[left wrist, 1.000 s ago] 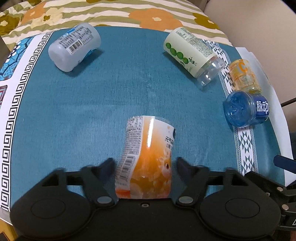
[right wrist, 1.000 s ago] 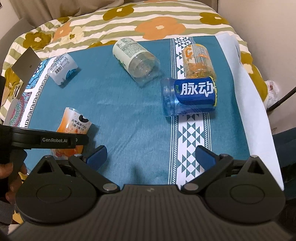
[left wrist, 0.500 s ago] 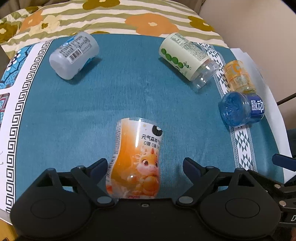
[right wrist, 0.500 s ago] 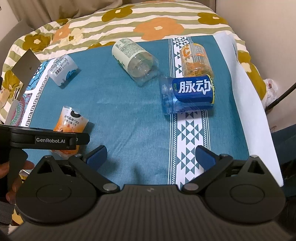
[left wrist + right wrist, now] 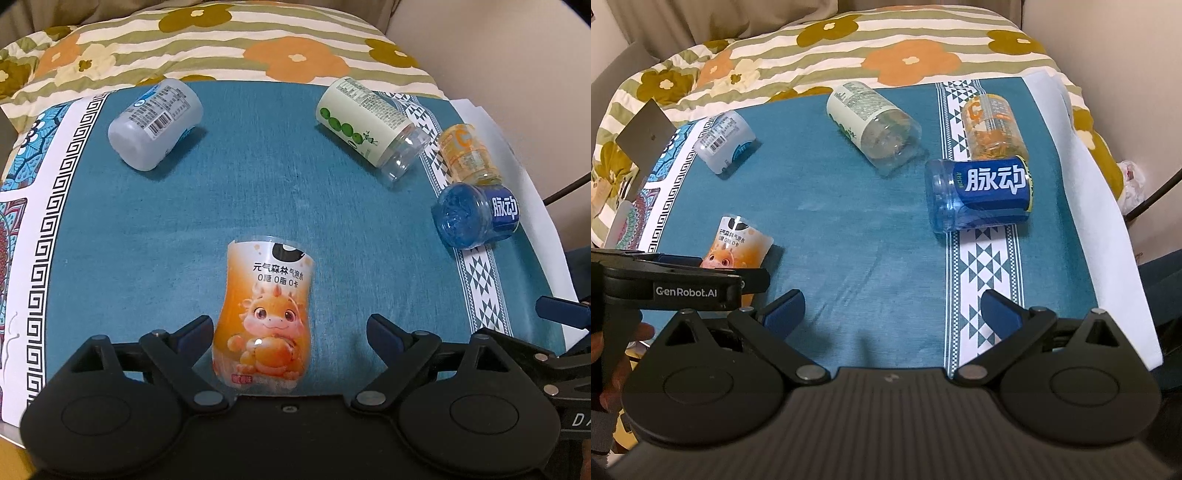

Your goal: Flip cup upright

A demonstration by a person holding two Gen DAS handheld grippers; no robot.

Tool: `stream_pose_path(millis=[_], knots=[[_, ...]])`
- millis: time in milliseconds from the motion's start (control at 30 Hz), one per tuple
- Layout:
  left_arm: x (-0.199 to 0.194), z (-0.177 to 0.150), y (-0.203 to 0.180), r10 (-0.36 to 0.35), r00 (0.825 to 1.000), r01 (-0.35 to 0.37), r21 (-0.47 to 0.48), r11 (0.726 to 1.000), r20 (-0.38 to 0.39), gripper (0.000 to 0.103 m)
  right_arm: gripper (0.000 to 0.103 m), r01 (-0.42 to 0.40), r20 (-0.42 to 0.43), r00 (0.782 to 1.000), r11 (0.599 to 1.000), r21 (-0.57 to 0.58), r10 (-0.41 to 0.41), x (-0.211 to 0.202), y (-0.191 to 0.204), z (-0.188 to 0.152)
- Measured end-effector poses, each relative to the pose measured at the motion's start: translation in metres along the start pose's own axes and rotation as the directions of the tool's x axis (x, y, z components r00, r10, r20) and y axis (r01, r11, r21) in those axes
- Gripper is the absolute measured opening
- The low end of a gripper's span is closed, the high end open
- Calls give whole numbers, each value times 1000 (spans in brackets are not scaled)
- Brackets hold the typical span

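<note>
While both the left gripper (image 5: 290,328) and right gripper (image 5: 892,308) gape, five cups (image 5: 266,314) dot the cloth (image 5: 258,192).

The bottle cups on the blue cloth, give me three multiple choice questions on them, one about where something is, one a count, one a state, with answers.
1. Where is the orange dragon cup?
A. Between the fingers of the left gripper
B. Beside the grey cup
C. On the floral quilt

2. How many cups are on the cloth?
A. Three
B. Five
C. Seven

3. How is the blue cup resting?
A. Upright on its base
B. On its side
C. Stacked on another cup

Answers: 1 A, it sits in the gap of the wide-open fingers, none visibly gripping it. 2 B, there are the dragon, grey, green-label, small orange and blue cups. 3 B, its label reads sideways along the cloth in the right wrist view.
</note>
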State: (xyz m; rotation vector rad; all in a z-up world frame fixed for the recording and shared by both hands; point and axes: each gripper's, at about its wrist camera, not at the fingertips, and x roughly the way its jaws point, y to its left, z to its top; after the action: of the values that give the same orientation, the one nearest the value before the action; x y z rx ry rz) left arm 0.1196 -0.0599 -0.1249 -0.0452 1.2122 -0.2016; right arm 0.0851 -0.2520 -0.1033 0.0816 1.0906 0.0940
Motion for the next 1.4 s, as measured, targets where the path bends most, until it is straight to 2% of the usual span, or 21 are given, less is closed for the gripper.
stream_pose_path(millis=[233,400,467,533,667,800,867,933,1100,1300,1367,1400], knots=[[-12,0,5,-2,1000,1,5,1000,26,93,103,-4,8,1000,1000,-4,4,-4,7,3],[-34,-6,15,2,998,-2,9,1000,58,93,103,-7,30,1000,1000,-20,7,-12,14,19],[-45,-11,22,12,997,-14,17,1000,82,97,103,-32,31,999,999,-17,33,-15,19,29],[-55,-18,31,35,993,-38,26,999,108,98,103,-100,8,995,995,16,99,-11,26,41],[-67,-32,55,73,988,-77,24,997,135,99,103,-251,-81,962,960,123,261,20,48,60],[-67,-44,86,56,991,-53,-26,998,120,99,103,-321,-154,917,909,264,369,62,71,67],[-66,-50,98,51,992,-46,-42,998,117,99,103,-317,-178,906,895,313,383,76,79,68],[-66,-55,108,52,992,-47,-50,998,112,99,94,-291,-199,908,897,332,368,89,85,68],[-64,-62,127,43,994,-37,-66,997,101,99,85,-257,-214,913,897,361,347,105,89,66],[-63,-62,139,29,995,-23,-72,997,94,99,78,-252,-215,909,881,401,358,118,92,65],[-62,-63,140,24,996,-18,-68,998,90,99,69,-263,-215,901,868,420,377,121,92,64],[-61,-62,141,21,996,-15,-66,998,88,99,70,-267,-212,899,863,428,384,121,92,62]])
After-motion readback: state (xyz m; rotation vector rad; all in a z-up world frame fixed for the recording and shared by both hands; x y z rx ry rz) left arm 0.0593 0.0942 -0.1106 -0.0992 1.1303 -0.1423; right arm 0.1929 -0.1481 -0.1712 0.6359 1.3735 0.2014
